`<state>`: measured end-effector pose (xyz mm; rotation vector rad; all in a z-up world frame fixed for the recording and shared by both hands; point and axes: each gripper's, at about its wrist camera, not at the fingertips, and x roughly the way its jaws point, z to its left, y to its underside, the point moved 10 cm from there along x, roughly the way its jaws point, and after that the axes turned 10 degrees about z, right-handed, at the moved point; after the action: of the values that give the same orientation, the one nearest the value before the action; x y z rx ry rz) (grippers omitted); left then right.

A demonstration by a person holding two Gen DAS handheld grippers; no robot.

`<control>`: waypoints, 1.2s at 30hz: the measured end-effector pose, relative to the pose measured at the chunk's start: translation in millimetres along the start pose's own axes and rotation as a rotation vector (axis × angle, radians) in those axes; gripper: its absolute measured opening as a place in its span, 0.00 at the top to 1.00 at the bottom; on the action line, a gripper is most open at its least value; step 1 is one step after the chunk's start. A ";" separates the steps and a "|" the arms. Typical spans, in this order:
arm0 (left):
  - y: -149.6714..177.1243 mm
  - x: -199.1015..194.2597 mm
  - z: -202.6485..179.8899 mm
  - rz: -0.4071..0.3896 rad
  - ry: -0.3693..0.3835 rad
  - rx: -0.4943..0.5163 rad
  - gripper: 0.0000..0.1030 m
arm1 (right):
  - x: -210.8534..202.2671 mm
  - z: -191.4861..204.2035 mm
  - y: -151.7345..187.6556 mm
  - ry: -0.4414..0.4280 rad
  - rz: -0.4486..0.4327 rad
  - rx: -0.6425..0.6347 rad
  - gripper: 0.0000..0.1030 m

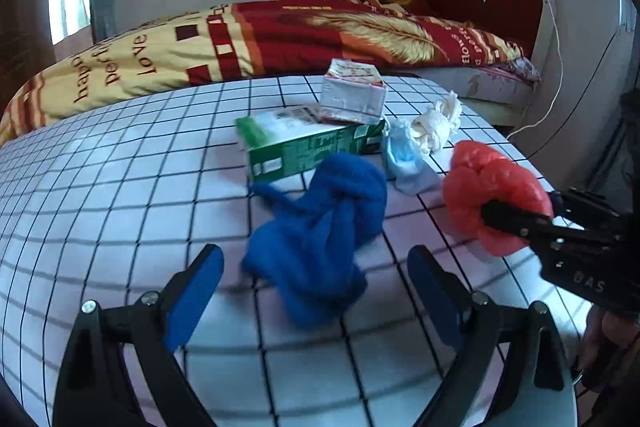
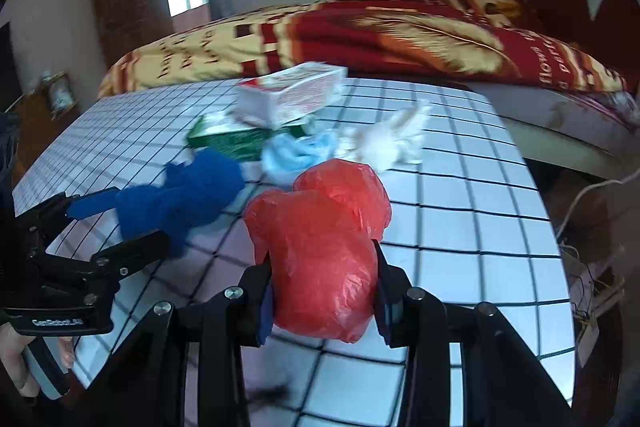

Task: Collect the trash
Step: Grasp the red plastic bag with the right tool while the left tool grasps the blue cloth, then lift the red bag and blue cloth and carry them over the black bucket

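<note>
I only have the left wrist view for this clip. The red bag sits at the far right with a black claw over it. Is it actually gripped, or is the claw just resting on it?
Observer: Gripped. In the right wrist view the right claw has one finger on each side of the red bag, squeezing it.
Operator: Is there anything on the table right of the bag? My view cuts off there.
Observer: Only bare grid-patterned table out to its edge; the white tissue lies further back.
Operator: And the left claw, is it on the blue cloth?
Observer: The right wrist view shows the left claw open around one end of the blue cloth, not closed on it.
</note>
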<state>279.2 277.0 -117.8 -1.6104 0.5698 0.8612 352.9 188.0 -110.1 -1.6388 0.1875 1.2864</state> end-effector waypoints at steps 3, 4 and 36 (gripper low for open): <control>-9.1 16.5 -3.5 0.049 0.000 0.003 0.16 | 4.6 -14.0 -4.4 0.010 0.008 0.035 0.59; -9.7 22.4 -4.3 0.081 0.014 -0.006 0.19 | 6.8 -17.4 -5.4 0.009 0.013 0.041 0.59; 44.7 -79.4 -100.5 -0.019 0.090 0.086 0.58 | -130.1 -66.1 72.6 0.068 -0.066 0.042 0.60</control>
<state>219.5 162.5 -76.2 -1.5794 0.6457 0.7432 294.2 46.6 -54.0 -1.6406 0.1991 1.1700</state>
